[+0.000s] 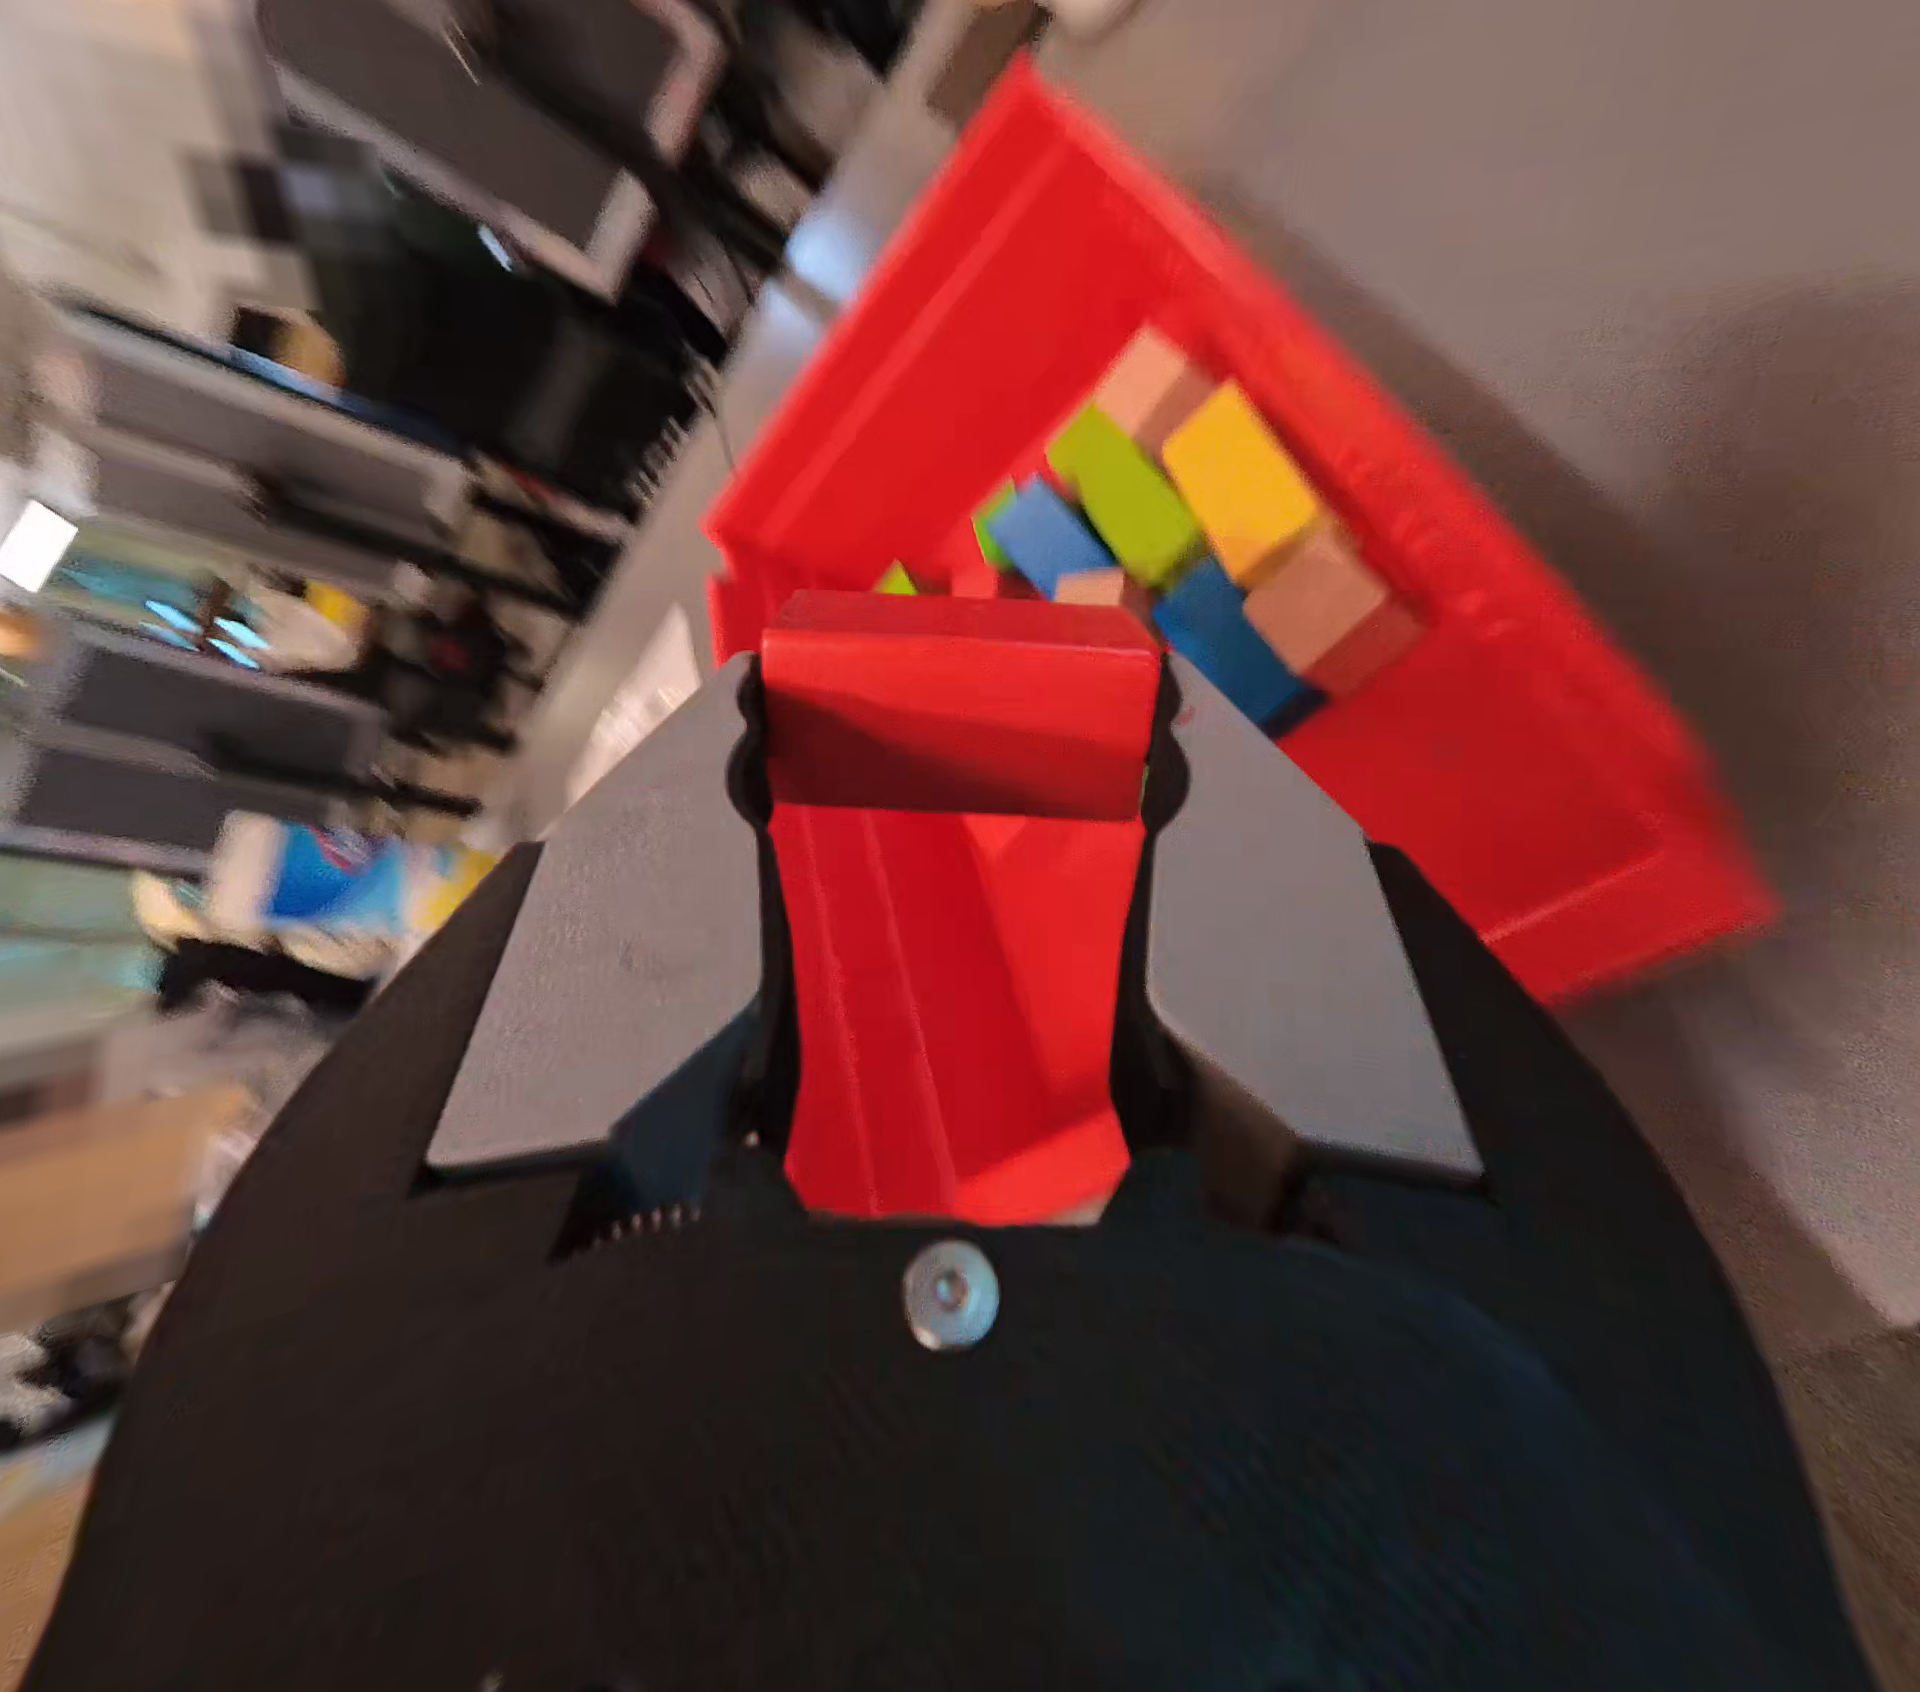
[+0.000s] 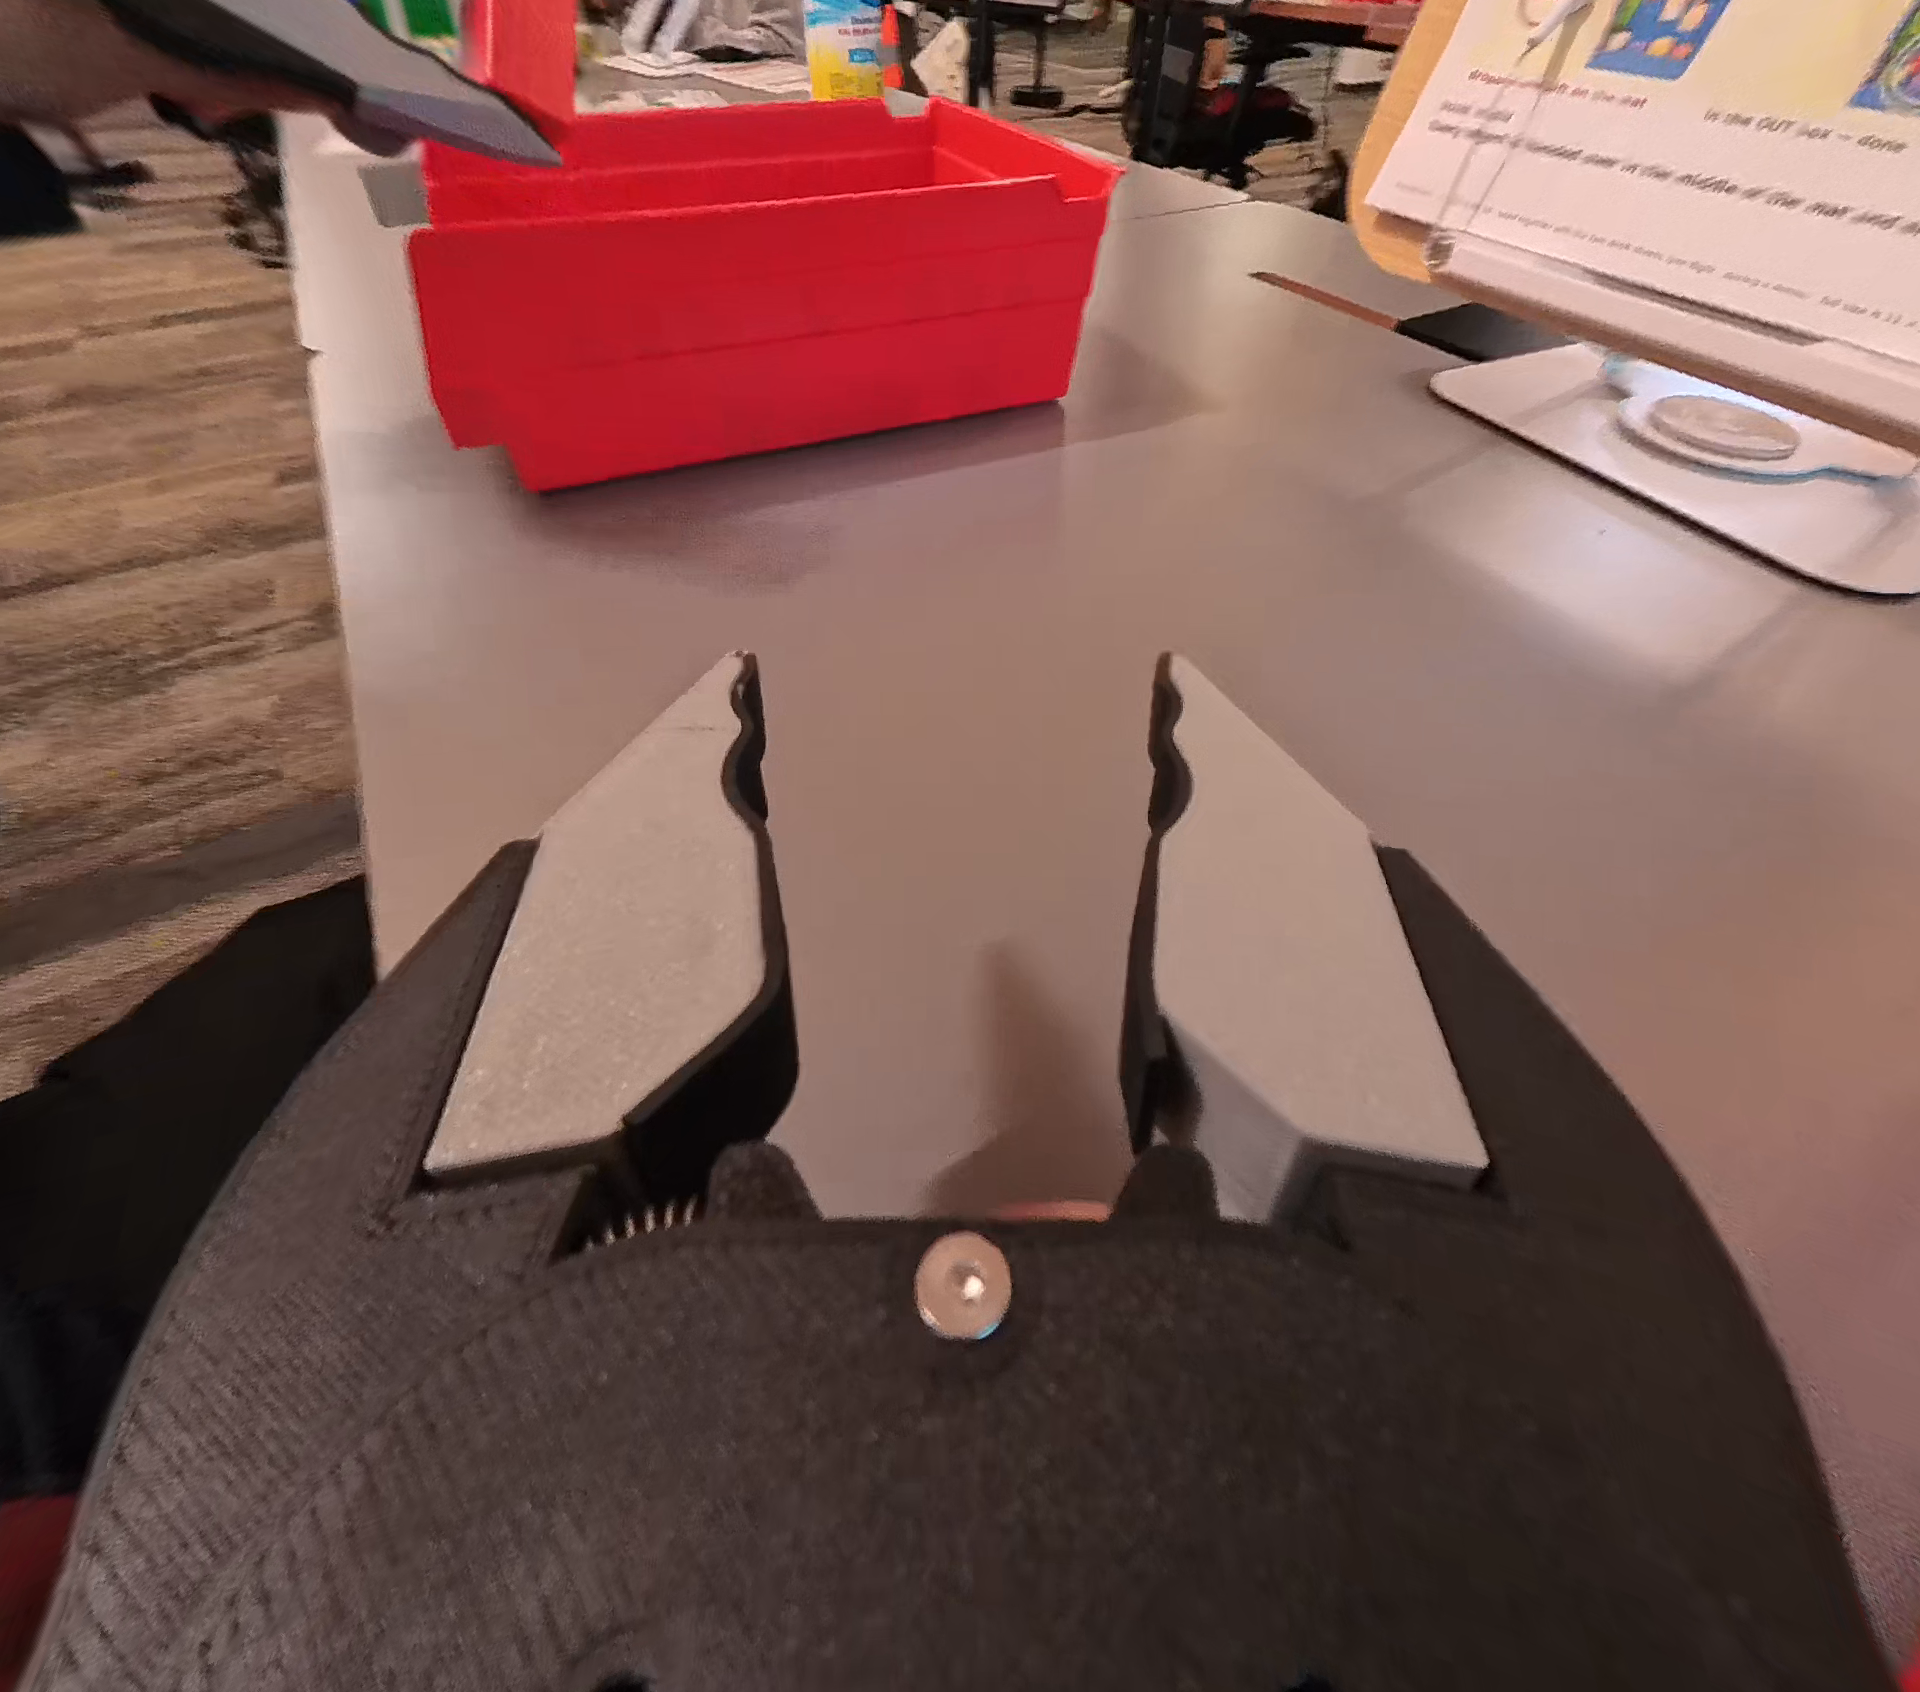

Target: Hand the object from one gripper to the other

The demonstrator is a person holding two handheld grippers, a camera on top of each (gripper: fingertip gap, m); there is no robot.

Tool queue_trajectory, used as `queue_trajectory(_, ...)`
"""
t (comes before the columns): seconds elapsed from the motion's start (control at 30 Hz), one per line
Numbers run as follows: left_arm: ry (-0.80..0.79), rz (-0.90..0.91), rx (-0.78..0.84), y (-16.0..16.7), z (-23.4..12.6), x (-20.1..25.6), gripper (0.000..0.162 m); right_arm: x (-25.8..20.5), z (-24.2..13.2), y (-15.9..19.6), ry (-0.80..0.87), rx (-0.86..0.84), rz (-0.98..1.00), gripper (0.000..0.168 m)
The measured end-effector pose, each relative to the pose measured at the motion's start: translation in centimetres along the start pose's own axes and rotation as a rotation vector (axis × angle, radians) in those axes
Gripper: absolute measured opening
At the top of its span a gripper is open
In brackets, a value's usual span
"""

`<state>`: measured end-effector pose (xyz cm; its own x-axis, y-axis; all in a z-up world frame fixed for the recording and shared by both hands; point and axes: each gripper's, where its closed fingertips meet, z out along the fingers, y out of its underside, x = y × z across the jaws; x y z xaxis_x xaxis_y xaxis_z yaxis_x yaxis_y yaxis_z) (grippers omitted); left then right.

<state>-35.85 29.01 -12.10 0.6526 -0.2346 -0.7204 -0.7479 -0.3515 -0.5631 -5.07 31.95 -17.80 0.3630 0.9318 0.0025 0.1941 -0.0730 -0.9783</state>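
- Left wrist view: the left gripper clamps a red rectangular wooden block crosswise between its grey fingertips; both tips press against the block's ends, jaws held apart only by the block's length
- Below and beyond the block sits a red plastic bin on the grey tabletop; inside it lie loose wooden blocks in yellow, green, blue and natural tan; the view is tilted and motion-blurred
- Right wrist view: the right gripper hovers low over the same grey tabletop; its jaws stand wide apart, gripping nothing and touching nothing
- At upper left of this view, the left gripper is raised above the near corner of the red plastic bin, the red block gripped at its tips; the two grippers are well apart
- To the right, a printed instruction sheet on a tilted board rests on a white stand
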Motion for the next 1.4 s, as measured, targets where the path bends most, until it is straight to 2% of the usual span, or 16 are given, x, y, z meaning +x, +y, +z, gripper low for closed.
queue_trajectory(0.13, -0.176, 0.239, 0.225, -6.8, -4.8, 2.8, 0.071, -3.4, -0.7, -2.8, -0.196, 0.056, 0.116, 0.073)
queue_trajectory(0.23, -0.213, 0.305, 0.362, -11.9, -7.9, 6.6, 0.070, -7.1, -1.5, -5.7, -0.346, 0.064, 0.185, 0.075)
queue_trajectory(0.37, -0.253, 0.386, 0.460, -16.6, -9.7, 11.0, 0.071, -10.9, -1.6, -9.0, -0.373, 0.105, 0.150, 0.076)
queue_trajectory(0.5, -0.217, 0.396, 0.504, -19.2, -9.5, 14.3, 0.071, -11.3, -1.1, -10.7, -0.279, 0.139, 0.094, 0.073)
queue_trajectory(0.6, -0.212, 0.409, 0.524, -20.4, -9.8, 15.8, 0.071, -11.6, -0.5, -10.2, -0.310, 0.104, 0.116, 0.063)
queue_trajectory(0.63, -0.211, 0.410, 0.527, -20.6, -9.8, 16.0, 0.071, -11.8, -0.4, -10.0, -0.333, 0.099, 0.130, 0.058)
queue_trajectory(0.7, -0.196, 0.394, 0.533, -20.8, -9.6, 16.4, 0.071, -11.7, -0.3, -9.5, -0.340, 0.089, 0.132, 0.034)
queue_trajectory(0.87, -0.141, 0.260, 0.547, -20.7, -8.7, 17.1, 0.071, -10.7, 0.0, -8.7, -0.240, 0.054, 0.066, 0.032)
queue_trajectory(0.93, -0.062, 0.175, 0.544, -20.6, -8.4, 17.4, 0.071, -10.0, 0.3, -8.5, -0.187, 0.048, 0.063, 0.032)
queue_trajectory(1.0, 0.033, 0.083, 0.581, -21.2, -9.1, 17.4, 0.070, -8.7, 0.2, -8.2, -0.148, 0.046, 0.090, 0.032)
queue_trajectory(1.07, 0.121, -0.026, 0.637, -21.8, -10.5, 16.9, 0.077, -7.0, -0.8, -8.4, -0.129, 0.054, 0.139, 0.032)
queue_trajectory(1.17, 0.185, -0.177, 0.686, -21.8, -12.2, 14.5, 0.075, -2.0, -4.5, -9.7, 0.001, 0.076, 0.136, 0.032)
queue_trajectory(1.23, 0.188, -0.268, 0.687, -21.1, -12.8, 12.6, 0.074, 3.7, -8.0, -10.8, 0.161, 0.066, 0.118, 0.032)
queue_trajectory(1.3, 0.191, -0.334, 0.683, -20.4, -13.1, 11.2, 0.072, 10.4, -11.1, -10.6, 0.319, -0.031, 0.131, 0.032)
queue_trajectory(1.4, 0.153, -0.391, 0.671, -19.6, -13.2, 9.5, 0.070, 21.7, -14.7, -6.6, 0.612, -0.292, 0.159, 0.032)
